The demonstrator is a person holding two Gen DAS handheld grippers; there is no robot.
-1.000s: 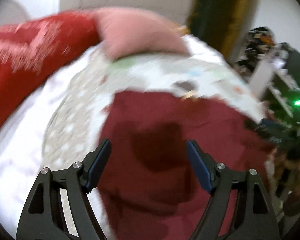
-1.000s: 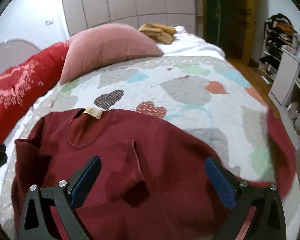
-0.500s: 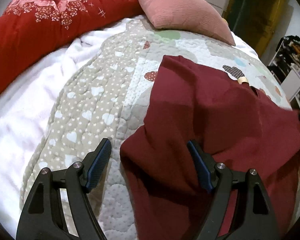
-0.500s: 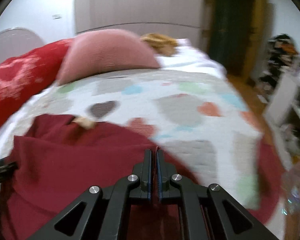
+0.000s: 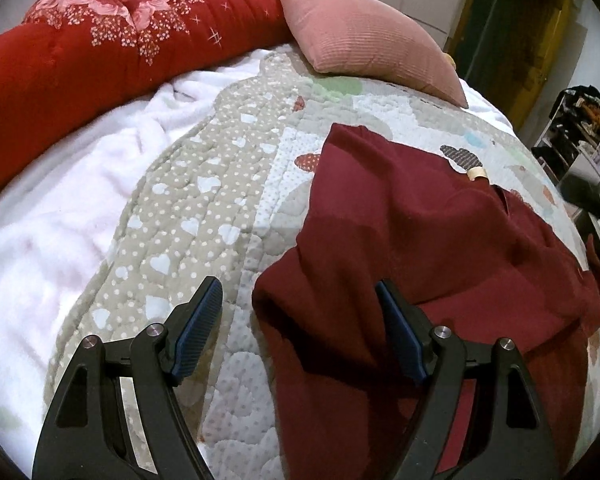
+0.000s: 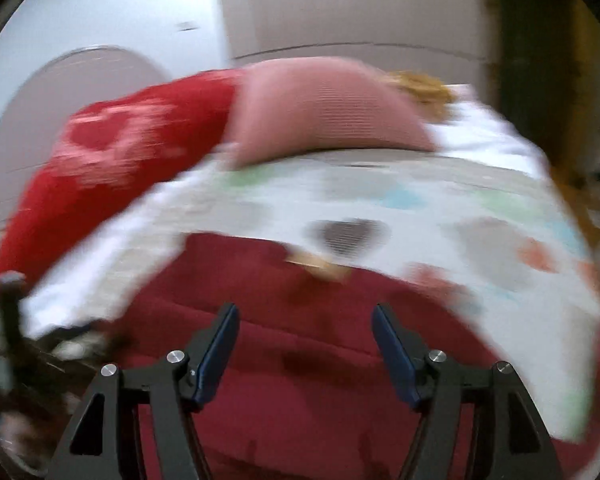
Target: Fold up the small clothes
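Note:
A dark red shirt (image 5: 420, 248) lies on the quilted bedspread (image 5: 204, 200), partly folded over itself, with a tan neck label (image 5: 476, 172) at its far edge. My left gripper (image 5: 300, 336) is open and empty, just above the shirt's near left edge. In the blurred right wrist view the shirt (image 6: 320, 360) fills the foreground and my right gripper (image 6: 304, 348) is open over it, holding nothing. The label shows there too (image 6: 320, 266).
A red floral comforter (image 5: 100, 52) and a pink pillow (image 5: 364, 36) lie at the head of the bed. A white fleece blanket (image 5: 60, 220) covers the left side. Shelves (image 5: 580, 136) stand right of the bed.
My right gripper was shut half a second ago and is now open over the shirt; its view has swung left. My left gripper has stayed open and barely moved.

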